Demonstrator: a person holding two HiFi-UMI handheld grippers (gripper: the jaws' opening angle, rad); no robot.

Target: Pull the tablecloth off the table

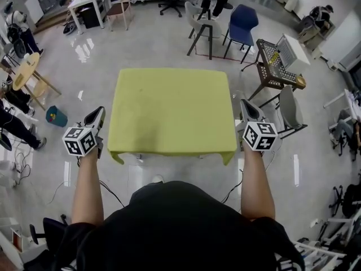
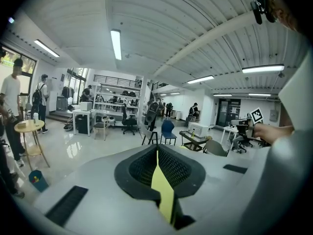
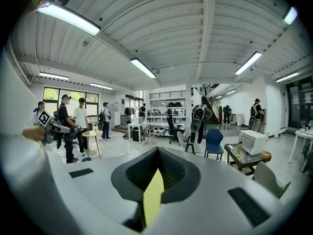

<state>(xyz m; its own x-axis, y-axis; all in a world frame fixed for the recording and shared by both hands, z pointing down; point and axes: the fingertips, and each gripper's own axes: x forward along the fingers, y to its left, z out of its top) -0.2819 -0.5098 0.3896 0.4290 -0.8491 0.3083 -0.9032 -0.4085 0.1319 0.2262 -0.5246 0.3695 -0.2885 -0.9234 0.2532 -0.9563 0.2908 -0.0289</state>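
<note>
A yellow-green tablecloth (image 1: 172,109) covers a square table in the head view, and its near edge hangs down with both near corners drooping. My left gripper (image 1: 100,113) is close beside the cloth's left edge and my right gripper (image 1: 246,105) is close beside its right edge. In the left gripper view the jaws (image 2: 157,151) are shut with a thin strip of yellow cloth (image 2: 164,190) pinched between them. The right gripper view shows the same: jaws (image 3: 157,153) shut on a yellow strip of cloth (image 3: 152,197). The table under the cloth is hidden.
Beyond the table stand a grey stool (image 1: 202,24) and a blue chair (image 1: 242,24). A wire cart (image 1: 276,66) and a grey chair (image 1: 287,109) are to the right. A round wooden table (image 1: 25,71) and a blue bin (image 1: 56,116) are at the left, with people nearby.
</note>
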